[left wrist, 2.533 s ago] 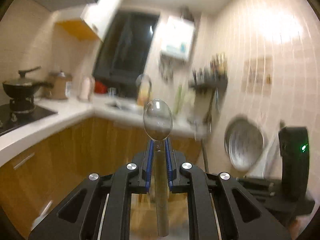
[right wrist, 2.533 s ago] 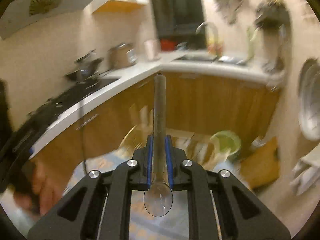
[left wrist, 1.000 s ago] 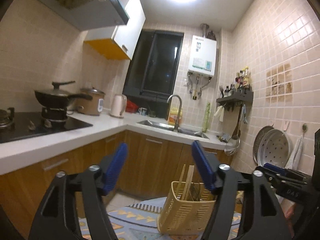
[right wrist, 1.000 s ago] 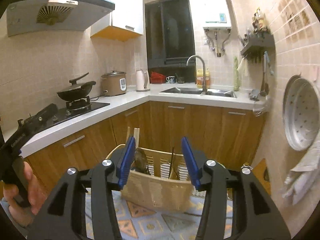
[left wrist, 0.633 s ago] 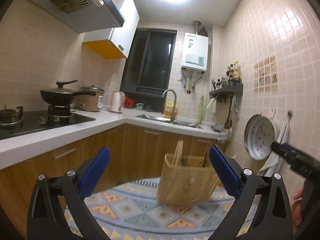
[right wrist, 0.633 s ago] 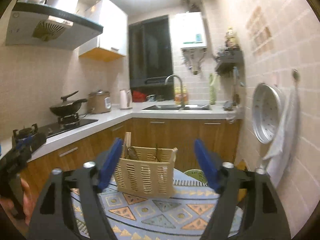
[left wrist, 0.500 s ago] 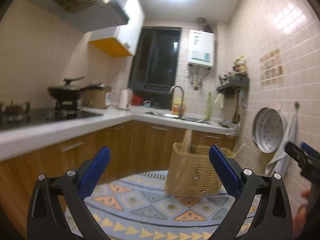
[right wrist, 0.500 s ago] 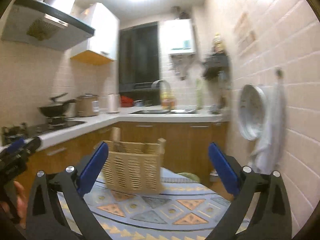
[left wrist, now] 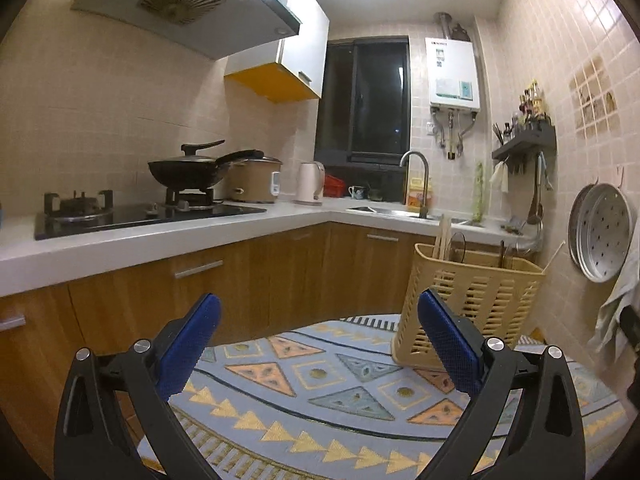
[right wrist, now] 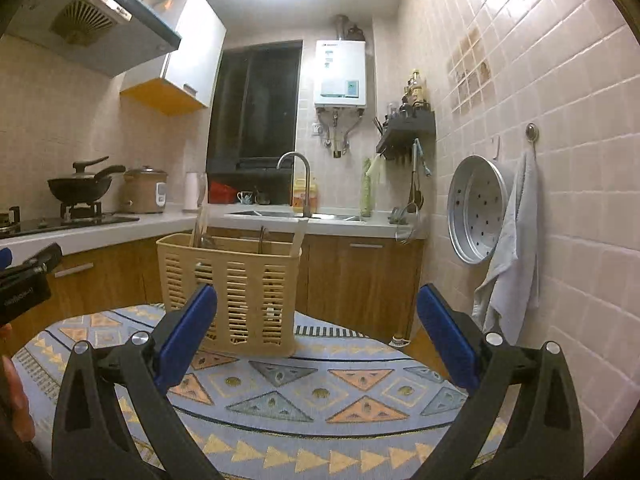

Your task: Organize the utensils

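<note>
A small kitchen seen from two hand-held grippers, both looking level across a tabletop covered by a blue patterned cloth (left wrist: 320, 384) with orange and grey triangles. The left gripper (left wrist: 318, 344) has its blue-padded jaws spread wide with nothing between them; those jaws have just been opening. The right gripper (right wrist: 316, 340) is likewise spread wide and empty, its jaws also having just opened.

A beige slotted plastic utensil basket (right wrist: 236, 300) stands upright on the cloth toward the tabletop's far edge. In the left view the basket (left wrist: 472, 304) sits ahead and to the right; in the right view it sits ahead and slightly left. Pale chopsticks (right wrist: 200, 220), a round spoon bowl (left wrist: 458, 246) and some dark handles rise out of its top; which compartment each occupies cannot be told.

No loose utensils show on the visible part of the cloth. Judging from this, the sorting looks finished or nearly so, with both grippers free and nothing left in sight to collect.
</note>
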`<action>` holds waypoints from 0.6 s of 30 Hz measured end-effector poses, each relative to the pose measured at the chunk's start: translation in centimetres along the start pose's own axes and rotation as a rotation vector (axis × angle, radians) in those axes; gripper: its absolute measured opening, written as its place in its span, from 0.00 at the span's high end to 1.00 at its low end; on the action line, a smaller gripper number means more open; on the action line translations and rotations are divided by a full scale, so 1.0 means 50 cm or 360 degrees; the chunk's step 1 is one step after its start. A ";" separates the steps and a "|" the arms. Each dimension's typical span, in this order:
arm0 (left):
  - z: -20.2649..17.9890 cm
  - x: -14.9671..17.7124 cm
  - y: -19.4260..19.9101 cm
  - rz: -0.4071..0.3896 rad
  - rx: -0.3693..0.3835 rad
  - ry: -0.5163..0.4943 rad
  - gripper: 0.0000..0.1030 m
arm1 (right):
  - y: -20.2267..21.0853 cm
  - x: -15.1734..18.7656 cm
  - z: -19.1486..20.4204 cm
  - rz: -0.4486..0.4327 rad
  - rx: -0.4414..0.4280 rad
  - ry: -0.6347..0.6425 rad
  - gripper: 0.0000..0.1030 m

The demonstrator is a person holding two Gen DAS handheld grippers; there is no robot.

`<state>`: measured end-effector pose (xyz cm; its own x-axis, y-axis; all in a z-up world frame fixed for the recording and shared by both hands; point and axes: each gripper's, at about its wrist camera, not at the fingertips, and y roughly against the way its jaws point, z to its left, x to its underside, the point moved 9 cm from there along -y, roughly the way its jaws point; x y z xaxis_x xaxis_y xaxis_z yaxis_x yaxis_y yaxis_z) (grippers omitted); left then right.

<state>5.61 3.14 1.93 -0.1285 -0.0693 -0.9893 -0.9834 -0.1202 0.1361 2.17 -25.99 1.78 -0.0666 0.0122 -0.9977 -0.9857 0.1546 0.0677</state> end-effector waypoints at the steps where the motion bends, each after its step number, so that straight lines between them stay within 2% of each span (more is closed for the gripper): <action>1: -0.002 0.000 -0.002 0.0005 0.0004 -0.0007 0.07 | -0.002 0.000 0.000 0.0009 -0.0015 -0.0009 0.07; 9: -0.008 0.013 -0.005 0.0051 0.0044 -0.0046 0.07 | -0.010 0.014 0.014 0.0065 -0.0054 0.0036 0.07; 13: -0.003 0.022 -0.019 0.0108 0.0053 -0.0006 0.07 | -0.022 0.027 0.008 0.0131 -0.0057 0.0014 0.07; 18: 0.009 0.026 -0.025 0.0112 -0.0014 -0.0005 0.07 | -0.034 0.036 -0.002 0.0183 -0.0036 0.0003 0.07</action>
<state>6.63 3.64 0.45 -0.1976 -0.0746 -0.9774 -0.9707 -0.1240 0.2057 3.73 -26.31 -0.15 -0.1797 0.0270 -0.9834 -0.9747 0.1301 0.1816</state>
